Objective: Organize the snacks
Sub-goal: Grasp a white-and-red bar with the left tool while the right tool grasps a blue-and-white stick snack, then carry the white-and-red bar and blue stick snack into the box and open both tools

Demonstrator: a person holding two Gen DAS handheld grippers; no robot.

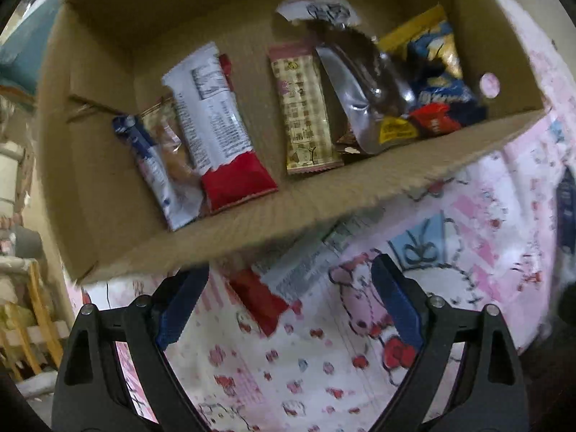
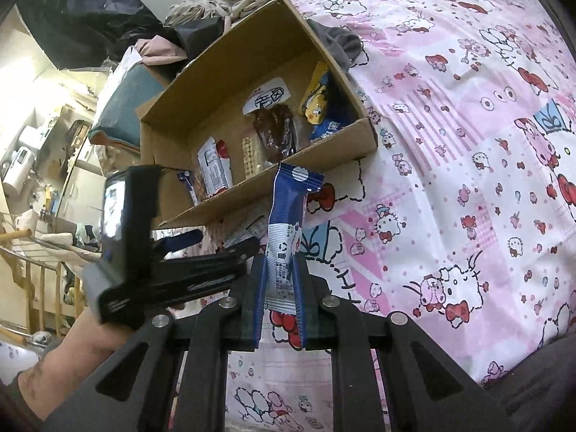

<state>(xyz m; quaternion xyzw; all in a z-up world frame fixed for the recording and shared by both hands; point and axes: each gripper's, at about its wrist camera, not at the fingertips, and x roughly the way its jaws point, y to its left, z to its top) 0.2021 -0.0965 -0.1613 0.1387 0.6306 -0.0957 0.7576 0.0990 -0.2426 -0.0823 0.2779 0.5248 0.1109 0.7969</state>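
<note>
A cardboard box (image 1: 324, 194) lies on the pink cartoon bedsheet and holds several snack packets, among them a white and red bar (image 1: 219, 133) and a beige checked bar (image 1: 304, 111). My left gripper (image 1: 288, 306) is open and empty, just in front of the box's near wall, above a red and white packet (image 1: 266, 288) that lies half under the box's edge. My right gripper (image 2: 280, 288) is shut on a blue and white snack packet (image 2: 286, 230), held upright in front of the box (image 2: 273, 190). The left gripper also shows in the right wrist view (image 2: 216, 248).
The pink bedsheet (image 2: 468, 144) spreads to the right. Clothes and a dark bag (image 2: 90, 18) are piled behind the box. A wooden rack (image 2: 36, 288) and room clutter lie off the bed's left edge.
</note>
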